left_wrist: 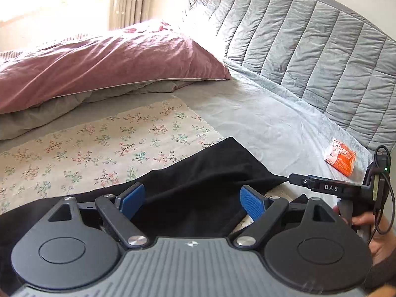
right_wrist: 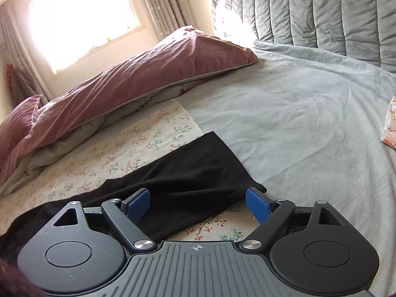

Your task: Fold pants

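Right wrist: right gripper (right_wrist: 198,205) jaws spread wide, nothing clamped, soft matte black pants (right_wrist: 188,173) (creased) lying under ribbed blue pads (right_wrist: 257,206); left gripper (left_wrist: 191,201) wide too

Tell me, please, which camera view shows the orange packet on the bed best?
The left wrist view: the orange packet lies whole on the grey sheet near the quilted headboard, with its print facing up. The right wrist view catches only a pale sliver of it, cut off by the right edge of the picture.
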Motion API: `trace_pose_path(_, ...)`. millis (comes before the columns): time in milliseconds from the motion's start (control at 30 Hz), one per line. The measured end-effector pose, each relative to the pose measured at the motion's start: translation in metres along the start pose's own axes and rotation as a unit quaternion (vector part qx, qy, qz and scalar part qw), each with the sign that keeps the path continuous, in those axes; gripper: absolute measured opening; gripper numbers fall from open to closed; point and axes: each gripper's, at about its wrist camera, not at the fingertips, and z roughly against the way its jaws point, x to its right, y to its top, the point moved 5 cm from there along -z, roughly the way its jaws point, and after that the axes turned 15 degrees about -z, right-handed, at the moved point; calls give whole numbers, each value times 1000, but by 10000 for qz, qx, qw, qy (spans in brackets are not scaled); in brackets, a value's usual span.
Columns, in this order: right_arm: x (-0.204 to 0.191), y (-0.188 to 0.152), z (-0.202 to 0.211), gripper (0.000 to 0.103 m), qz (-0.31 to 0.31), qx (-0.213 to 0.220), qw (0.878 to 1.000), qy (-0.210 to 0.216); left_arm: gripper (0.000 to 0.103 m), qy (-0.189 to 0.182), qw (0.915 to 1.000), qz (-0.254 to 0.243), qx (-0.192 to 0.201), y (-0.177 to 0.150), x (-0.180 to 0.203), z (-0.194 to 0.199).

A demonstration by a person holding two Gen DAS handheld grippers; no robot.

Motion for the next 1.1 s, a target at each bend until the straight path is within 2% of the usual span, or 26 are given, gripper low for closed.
trace_pose_path(100,32,9,-19,87,-690,-49,9976,82,95,37,9989,-463,-104,28,10,-54)
trace_pose_path(200,57,18,-37,86,-1076,-72,9939,-221,95,-210,9958,-831,-328,45,26,-113)
trace_pose_path(233,63,20,-39,85,-1310,-41,9912,-203,95,-307,9937,-999,-394,51,32,-137)
trace_pose_path(267,68,22,-40,85,-1570,-40,9876,18,94,-431,9919,-1106,-462,55,38,-159)
trace_pose_path(333,77,20,-46,83,-1993,-140,9792,349,89,-633,9898,-1120,-611,62,44,-202)
trace_pose_path(467,89,14,-65,72,-2033,-296,9786,78,82,-929,9880,-927,-814,72,50,-266)
trace_pose_path(533,93,11,-73,61,-2048,-406,9779,96,79,-998,9876,-852,-858,77,48,-287)
trace_pose_path(600,96,13,-73,58,-2083,-370,9772,185,76,-1135,9872,-710,-871,83,46,-303)
trace_pose_path(667,99,14,-75,57,-2309,-329,9717,364,72,-1447,9843,-536,-861,88,49,-313)
trace_pose_path(733,102,12,-77,48,-2489,-397,9665,491,70,-1589,9821,-504,-879,91,54,-322)
trace_pose_path(800,104,10,-78,40,-2494,-404,9665,456,63,-1575,9810,-560,-985,91,58,-330)
trace_pose_path(833,105,10,-78,34,-2493,-353,9668,438,57,-1548,9811,-589,-1005,90,58,-333)
trace_pose_path(867,107,10,-78,31,-2540,-301,9657,447,43,-1582,9808,-576,-986,91,59,-333)
trace_pose_path(900,108,9,-78,26,-2617,-270,9635,497,35,-1626,9804,-534,-980,91,60,-334)
trace_pose_path(933,108,9,-78,18,-2673,-269,9615,583,20,-1621,9804,-502,-996,91,59,-336)
trace_pose_path(967,107,9,-78,13,-2682,-243,9610,634,18,-1612,9808,-530,-959,91,60,-335)
trace_pose_path(1000,105,10,-77,5,-2631,-164,9626,623,17,-1593,9818,-655,-797,92,62,-330)
trace_pose_path(1100,100,17,-65,5,-2395,255,9691,534,15,-1501,9838,-958,-215,104,68,-311)
